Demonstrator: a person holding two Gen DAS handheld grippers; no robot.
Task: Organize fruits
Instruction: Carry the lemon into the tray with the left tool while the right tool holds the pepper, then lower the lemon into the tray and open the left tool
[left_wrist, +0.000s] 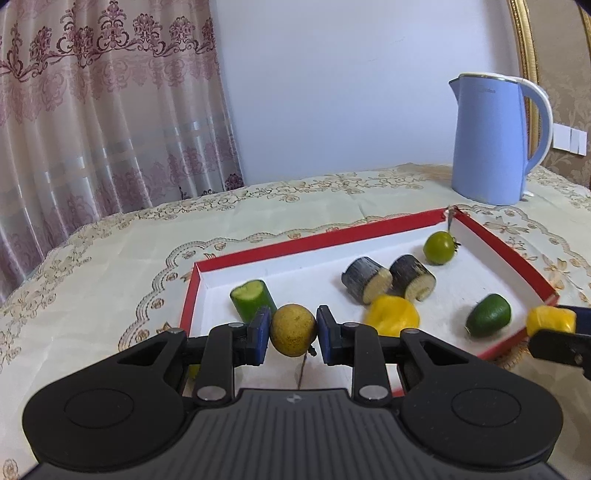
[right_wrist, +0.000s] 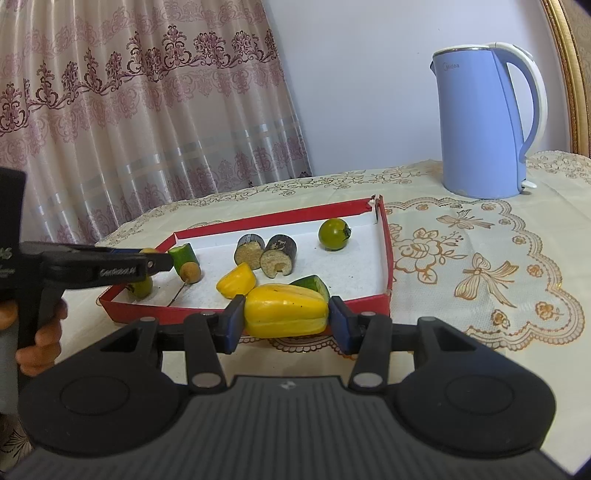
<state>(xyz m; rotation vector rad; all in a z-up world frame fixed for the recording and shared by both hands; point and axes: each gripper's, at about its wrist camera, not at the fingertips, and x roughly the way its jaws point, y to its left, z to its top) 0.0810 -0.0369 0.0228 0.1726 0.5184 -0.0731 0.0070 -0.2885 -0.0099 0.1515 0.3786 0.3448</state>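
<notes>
A red tray with a white floor holds a cucumber piece, two dark sugarcane chunks, a green tomato, a yellow pepper piece and a green lime-like piece. My left gripper is shut on a round yellow-brown fruit above the tray's near left part. My right gripper is shut on a long yellow pepper piece at the tray's near edge. The left gripper also shows in the right wrist view.
A blue electric kettle stands behind the tray on the embroidered tablecloth. A patterned curtain hangs at the back left. A gold frame edge is at the right.
</notes>
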